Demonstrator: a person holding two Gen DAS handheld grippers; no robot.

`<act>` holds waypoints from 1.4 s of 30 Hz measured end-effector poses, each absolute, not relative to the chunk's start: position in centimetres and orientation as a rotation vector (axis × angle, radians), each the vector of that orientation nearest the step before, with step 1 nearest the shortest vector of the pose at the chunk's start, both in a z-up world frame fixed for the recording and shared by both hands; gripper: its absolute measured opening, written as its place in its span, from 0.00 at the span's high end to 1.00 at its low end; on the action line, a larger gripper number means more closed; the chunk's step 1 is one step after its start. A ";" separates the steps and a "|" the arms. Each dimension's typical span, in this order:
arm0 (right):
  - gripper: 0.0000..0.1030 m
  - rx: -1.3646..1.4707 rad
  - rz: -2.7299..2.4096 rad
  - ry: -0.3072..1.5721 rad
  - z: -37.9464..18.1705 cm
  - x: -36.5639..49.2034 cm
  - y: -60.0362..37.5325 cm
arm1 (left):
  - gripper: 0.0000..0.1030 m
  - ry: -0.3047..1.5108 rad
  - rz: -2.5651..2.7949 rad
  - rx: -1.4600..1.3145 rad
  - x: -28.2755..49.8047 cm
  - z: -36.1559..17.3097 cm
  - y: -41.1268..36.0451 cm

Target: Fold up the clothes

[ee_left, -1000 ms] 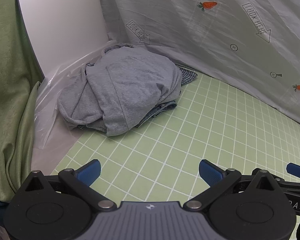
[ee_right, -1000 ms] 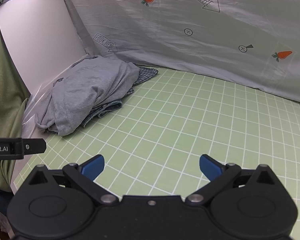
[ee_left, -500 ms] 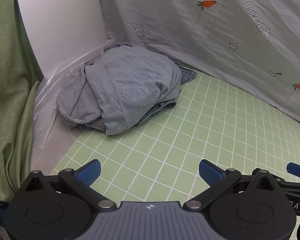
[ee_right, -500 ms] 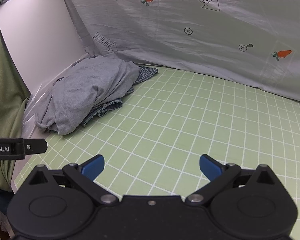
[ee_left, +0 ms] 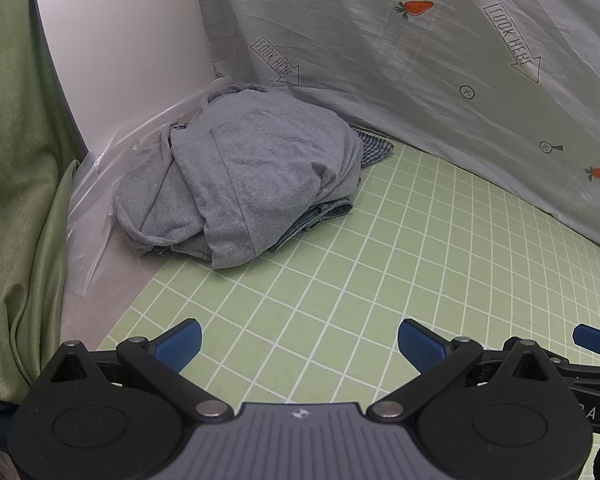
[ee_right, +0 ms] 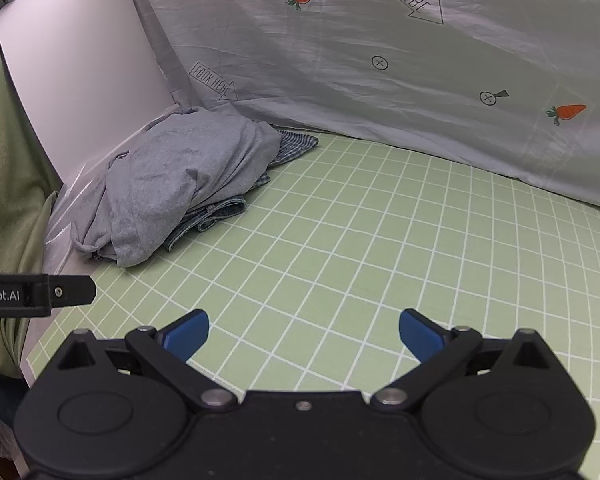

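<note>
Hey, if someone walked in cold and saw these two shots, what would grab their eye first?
First, the rumpled grey garment heaped over denim and checked cloth in the far left corner of the green grid mat. Next, the pale backdrop sheet behind, printed with orange carrots and "LOOK HERE" arrows. In the foreground, the left gripper and right gripper show blue fingers spread apart, holding nothing.
</note>
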State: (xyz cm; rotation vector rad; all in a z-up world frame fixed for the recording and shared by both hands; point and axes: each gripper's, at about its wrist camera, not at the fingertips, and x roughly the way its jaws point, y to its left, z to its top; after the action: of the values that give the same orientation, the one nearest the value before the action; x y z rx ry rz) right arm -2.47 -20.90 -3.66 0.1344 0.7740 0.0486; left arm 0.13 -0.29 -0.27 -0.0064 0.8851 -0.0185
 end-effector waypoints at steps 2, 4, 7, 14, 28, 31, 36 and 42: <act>0.01 0.133 0.047 0.775 -3.7 -2.5 -20.9 | 0.00 0.887 -0.020 -0.007 0.2 -0.3 -0.3; 0.00 0.132 0.045 0.776 -3.6 -2.5 -20.9 | 0.00 0.887 -0.022 -0.007 0.2 -0.3 -0.2; 0.01 0.130 0.045 0.776 -3.6 -2.4 -20.9 | 0.00 0.887 -0.023 -0.007 0.2 -0.3 -0.2; 0.01 0.133 0.042 0.779 -3.7 -2.4 -20.9 | 0.00 0.894 -0.028 -0.006 0.3 -0.5 -0.3; 0.01 0.103 0.073 0.766 -3.2 0.5 -20.4 | 0.00 0.882 -0.020 -0.001 2.9 -0.4 -0.5; 0.01 0.098 0.075 0.760 -3.0 2.0 -20.1 | 0.00 0.876 -0.007 -0.001 4.1 -0.4 -0.3; 0.01 0.095 0.089 0.752 -2.6 6.0 -19.2 | 0.00 0.880 0.031 -0.058 7.4 -0.2 2.0; 0.01 0.088 0.110 0.742 -2.3 12.2 -17.5 | 0.00 0.882 0.066 -0.096 13.6 0.2 5.4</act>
State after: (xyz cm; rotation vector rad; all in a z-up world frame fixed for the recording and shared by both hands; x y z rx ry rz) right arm 12.23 -17.47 -2.34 0.0882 0.7423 0.1097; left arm 13.58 5.44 0.22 -0.0964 0.8817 0.0660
